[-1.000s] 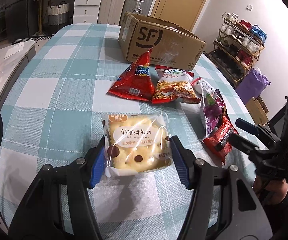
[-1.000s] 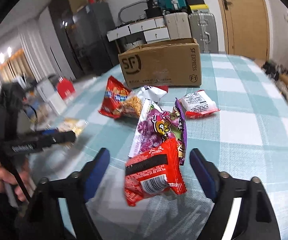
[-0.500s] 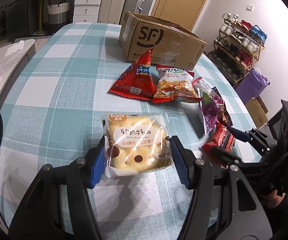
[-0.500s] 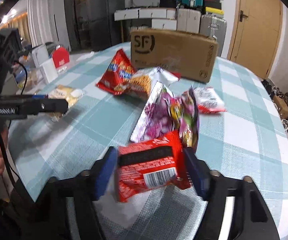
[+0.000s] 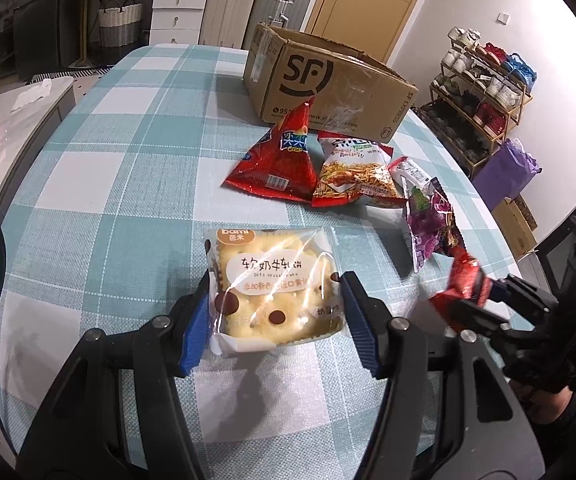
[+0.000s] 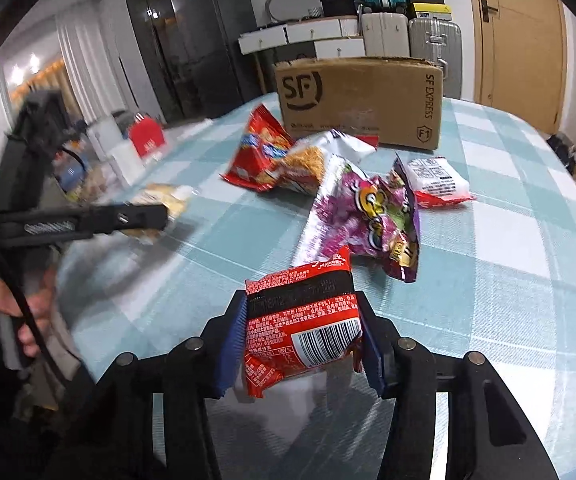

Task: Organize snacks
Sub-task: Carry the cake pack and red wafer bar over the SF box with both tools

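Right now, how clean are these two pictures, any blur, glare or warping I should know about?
Left wrist view: sharp at the centre, with glare streaks on the cake packet's clear wrap; fisheye bends the checked table and darkens the corners. Right wrist view: the red packet between the right gripper's closing pads is readable, but the left gripper and hand at the edge are smeared.

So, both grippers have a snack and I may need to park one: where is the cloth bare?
The checked tablecloth lies bare left of the cardboard box and the red triangular bag, beyond the cake packet. In the right wrist view, it is bare right of the purple bag. The snacks before the box are crowded.
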### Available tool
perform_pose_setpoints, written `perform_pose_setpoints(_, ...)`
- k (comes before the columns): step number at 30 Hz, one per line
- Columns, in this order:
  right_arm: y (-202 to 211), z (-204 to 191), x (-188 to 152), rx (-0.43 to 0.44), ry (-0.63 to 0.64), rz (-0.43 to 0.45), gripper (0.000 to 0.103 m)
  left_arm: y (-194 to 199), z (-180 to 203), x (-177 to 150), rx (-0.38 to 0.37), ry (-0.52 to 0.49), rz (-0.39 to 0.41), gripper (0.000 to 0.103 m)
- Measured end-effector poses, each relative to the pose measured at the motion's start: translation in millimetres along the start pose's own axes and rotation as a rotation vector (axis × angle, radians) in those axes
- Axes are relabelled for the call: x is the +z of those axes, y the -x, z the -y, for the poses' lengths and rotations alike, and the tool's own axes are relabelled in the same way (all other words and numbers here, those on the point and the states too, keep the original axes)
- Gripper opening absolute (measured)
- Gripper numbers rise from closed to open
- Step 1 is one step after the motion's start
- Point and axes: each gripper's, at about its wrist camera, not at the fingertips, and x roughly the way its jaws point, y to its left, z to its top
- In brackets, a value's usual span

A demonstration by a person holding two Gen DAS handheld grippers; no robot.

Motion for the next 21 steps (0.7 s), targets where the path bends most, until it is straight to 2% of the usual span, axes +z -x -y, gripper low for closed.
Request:
perform_pose_setpoints(5,19.8,1.0,10.9,0.047,-0.038,0.058,0.051,5.2,7.4,5.2,-0.003,-0.020,0.013,0.057)
perform_pose_setpoints(11,49.4,2.5,39.5,0.108,-0.073,0.159,0.051,16.4,22.9,22.4,-0.004,-0.078,0.041,0.057)
perform_pose_setpoints(13,57.9,3.1,49.2,0.131,-0.081,0.193,0.051,22.9,31.4,31.2,0.021,-0.121,0.063,0.058)
perform_pose_setpoints(21,89.0,9.4,111.2,0.225,-0.098,0.311,0.051,52.0,50.3,84.1,-0.024,-0.172,0.137,0.058)
